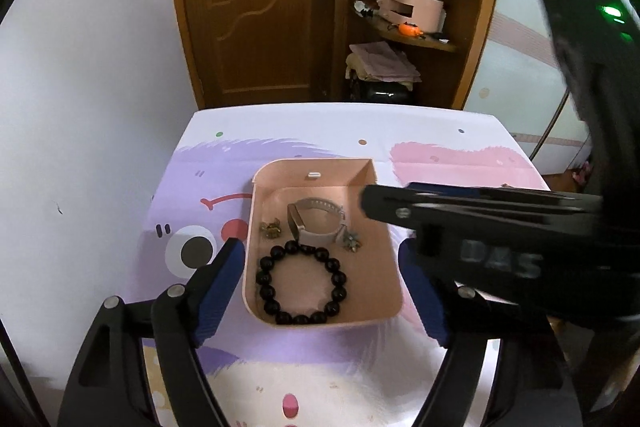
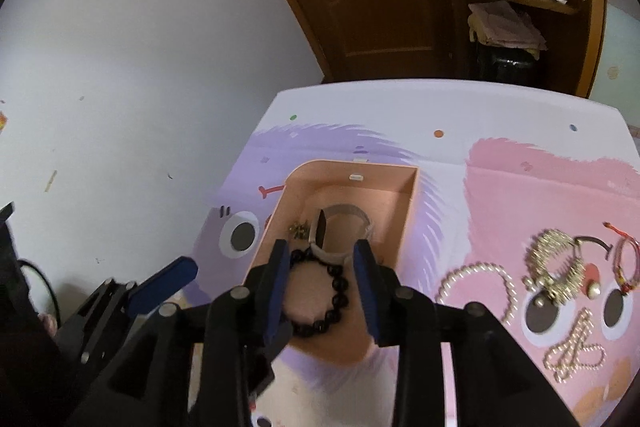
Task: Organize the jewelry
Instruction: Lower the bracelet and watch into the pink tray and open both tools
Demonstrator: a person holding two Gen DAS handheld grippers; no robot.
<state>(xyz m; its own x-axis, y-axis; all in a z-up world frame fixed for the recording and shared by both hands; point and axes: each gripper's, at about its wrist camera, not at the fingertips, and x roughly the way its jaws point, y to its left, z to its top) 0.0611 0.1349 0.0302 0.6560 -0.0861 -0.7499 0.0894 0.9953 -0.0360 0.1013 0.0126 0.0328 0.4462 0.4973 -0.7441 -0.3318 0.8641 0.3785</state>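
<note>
Right gripper (image 2: 320, 267) fingers apart, empty, over pink tray (image 2: 408, 211) holding black bead bracelet (image 1: 300, 283), watch (image 1: 316, 223). Left gripper (image 1: 320, 267) apart, straddling tray. Pearl necklace (image 2: 476, 279) on table (image 2: 500, 115), right.

The tray (image 1: 384, 227) is coloured peach-pink. The beads (image 1: 300, 285) in it are seen as glossy black, the watch (image 1: 318, 223) as beige. The bench (image 1: 280, 367) is covered in a lilac, pink and white cartoon print with big eyes. The pearls (image 2: 476, 277) are shown cream-white, the brooch (image 2: 556, 267) gold. Blue pads (image 2: 370, 301) are carried on black jaws.
</note>
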